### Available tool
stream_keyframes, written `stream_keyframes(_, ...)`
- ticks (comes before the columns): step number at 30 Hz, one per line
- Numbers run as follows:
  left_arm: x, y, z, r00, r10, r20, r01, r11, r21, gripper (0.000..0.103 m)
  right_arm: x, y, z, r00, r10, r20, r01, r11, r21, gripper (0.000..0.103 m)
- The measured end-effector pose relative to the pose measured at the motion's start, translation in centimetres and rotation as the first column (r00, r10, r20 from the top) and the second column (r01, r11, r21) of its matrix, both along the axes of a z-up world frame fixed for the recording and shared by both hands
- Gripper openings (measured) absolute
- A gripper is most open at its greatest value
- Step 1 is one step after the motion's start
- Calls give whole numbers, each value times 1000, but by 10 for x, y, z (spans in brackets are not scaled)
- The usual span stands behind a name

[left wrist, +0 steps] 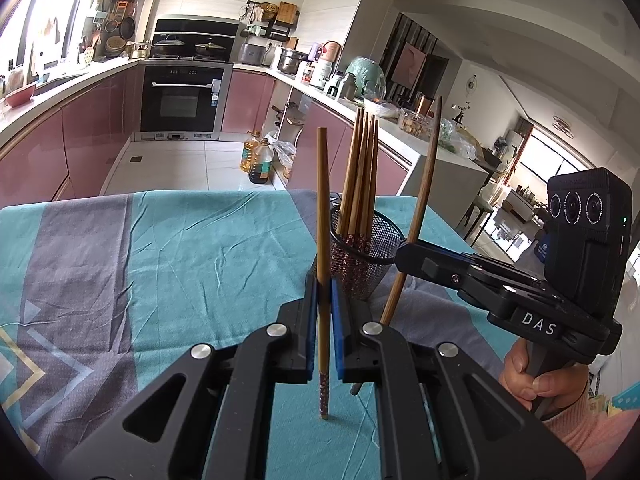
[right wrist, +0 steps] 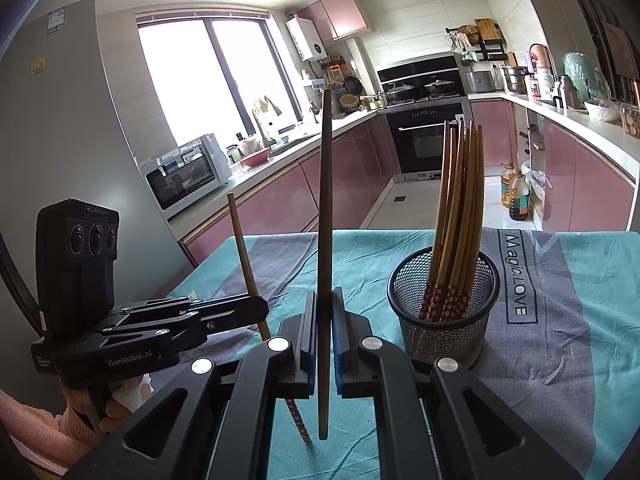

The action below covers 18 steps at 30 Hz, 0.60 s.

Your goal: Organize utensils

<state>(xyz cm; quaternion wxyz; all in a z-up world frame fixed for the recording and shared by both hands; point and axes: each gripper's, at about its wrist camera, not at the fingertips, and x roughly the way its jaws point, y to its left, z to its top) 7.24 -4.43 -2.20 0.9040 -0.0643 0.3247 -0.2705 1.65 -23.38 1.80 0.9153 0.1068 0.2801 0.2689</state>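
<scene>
Chopstick (left wrist: 323, 216) upright, pinched in our left gripper (left wrist: 324, 300); darker chopstick (right wrist: 325, 220) upright, pinched in our right gripper (right wrist: 325, 320). Beyond: mesh cup (right wrist: 444, 312) holding chopstick bundle (right wrist: 458, 200) on teal-grey cloth (right wrist: 560, 320). Kitchen counters behind.

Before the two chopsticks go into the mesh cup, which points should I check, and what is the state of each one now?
1. Left gripper shut on the light chopstick: ok.
2. Right gripper shut on the dark chopstick: ok.
3. Mesh cup upright on the cloth: ok.
4. Room left in the cup beside the chopsticks already inside: ok.
5. Held chopsticks near upright: ok.
6. Patterned end down like the others: light one ok, dark one cannot tell.
</scene>
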Motion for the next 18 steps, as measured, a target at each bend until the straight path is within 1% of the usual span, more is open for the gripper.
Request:
stream_keyframes(10,-1,-1,1,1000,-7,7,7,1000,0,7,0,0,0,1000,0,0,0,1000,2,6)
stream_keyframes(18,0,0,4,1000,-11,17,11,1000,0,7,2,-1,7,1000,-4,10,4,1000,1,6)
